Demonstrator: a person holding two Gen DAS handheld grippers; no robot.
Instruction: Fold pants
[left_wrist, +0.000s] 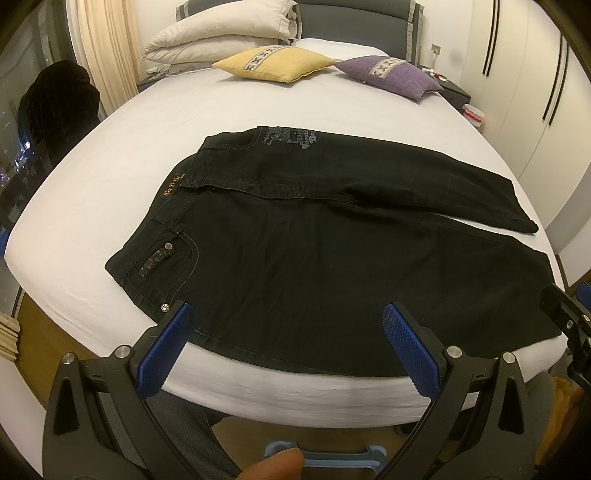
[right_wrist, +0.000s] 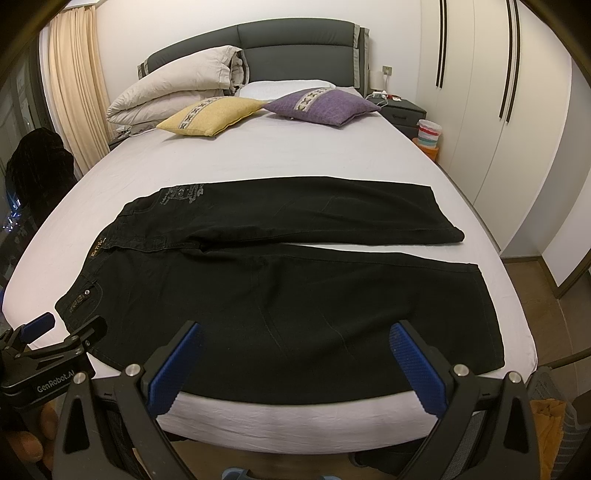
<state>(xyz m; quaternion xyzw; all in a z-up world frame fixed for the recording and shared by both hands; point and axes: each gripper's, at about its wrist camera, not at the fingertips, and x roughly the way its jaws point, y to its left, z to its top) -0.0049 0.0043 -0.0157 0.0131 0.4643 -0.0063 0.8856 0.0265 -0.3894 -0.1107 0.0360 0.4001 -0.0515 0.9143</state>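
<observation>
Pants (left_wrist: 332, 251): black jeans, spread flat across the foot of the bed, waist toward the left, both legs running to the right.
Waist: a tan label sits on the waistband; a pocket with metal studs lies near the front left corner.
Far leg: carries a pale printed design near the hip; its hem ends short of the right bed edge.
Near leg: lies along the front edge of the bed; a thin strip of sheet shows between the two legs toward the hems.
Bed (right_wrist: 295, 155): white sheet, dark padded headboard.
Left claw (left_wrist: 288, 325): jaws wide apart, blue pads facing each other, nothing between them; it hovers at the front bed edge over the hip end of the near leg. Whether a fingertip touches the cloth cannot be told.
Right claw (right_wrist: 295, 345): jaws wide apart, holding nothing; it hovers at the front bed edge over the middle of the near leg.
Claw spacing: the left claw shows at the left edge of the right wrist view, beside the waist corner.
Pillows: a yellow cushion (right_wrist: 208, 115) and a purple cushion (right_wrist: 321, 105) lie side by side near the headboard.
Duvet (right_wrist: 177, 94): folded, cream, stacked behind the yellow cushion.
Nightstand (right_wrist: 400, 109): dark, just right of the headboard.
</observation>
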